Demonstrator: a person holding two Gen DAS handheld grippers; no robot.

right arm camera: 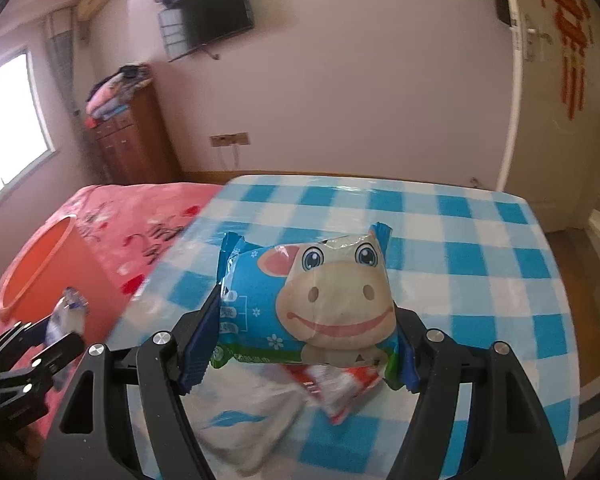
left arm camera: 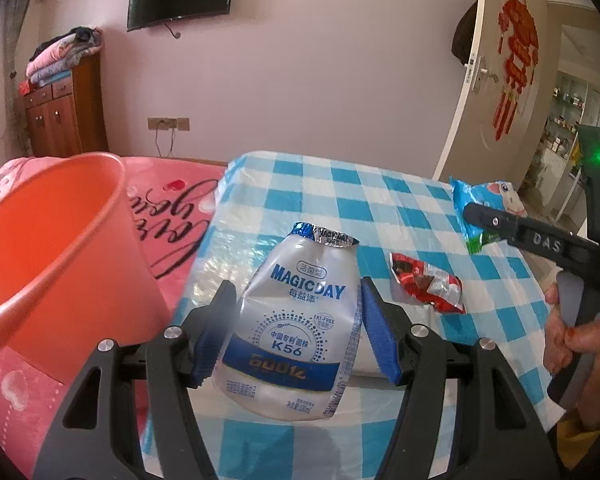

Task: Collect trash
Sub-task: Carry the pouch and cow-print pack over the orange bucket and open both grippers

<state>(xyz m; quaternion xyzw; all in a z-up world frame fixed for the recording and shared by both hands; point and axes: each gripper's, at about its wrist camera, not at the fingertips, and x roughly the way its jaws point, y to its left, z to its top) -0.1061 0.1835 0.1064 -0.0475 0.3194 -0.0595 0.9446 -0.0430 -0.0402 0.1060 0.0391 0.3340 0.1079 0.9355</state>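
Note:
My left gripper (left arm camera: pixel 296 320) is shut on a crushed white Magicday drink bottle (left arm camera: pixel 296 320), held above the blue-checked table (left arm camera: pixel 340 192). An orange bin (left arm camera: pixel 52 248) stands just left of it. My right gripper (right arm camera: pixel 300 320) is shut on a blue wipes packet with a cartoon cow (right arm camera: pixel 312 300), lifted over the table. A red snack wrapper (left arm camera: pixel 426 282) lies on the table; in the right wrist view it (right arm camera: pixel 336 392) lies under the packet. The left gripper with the bottle (right arm camera: pixel 66 316) shows beside the bin (right arm camera: pixel 60 276) in the right wrist view.
A bed with a pink cover (left arm camera: pixel 172 204) lies left of the table, behind the bin. A wooden cabinet (left arm camera: pixel 64 116) with folded bedding stands at the back left. A white door (left arm camera: pixel 508 80) is open at the right.

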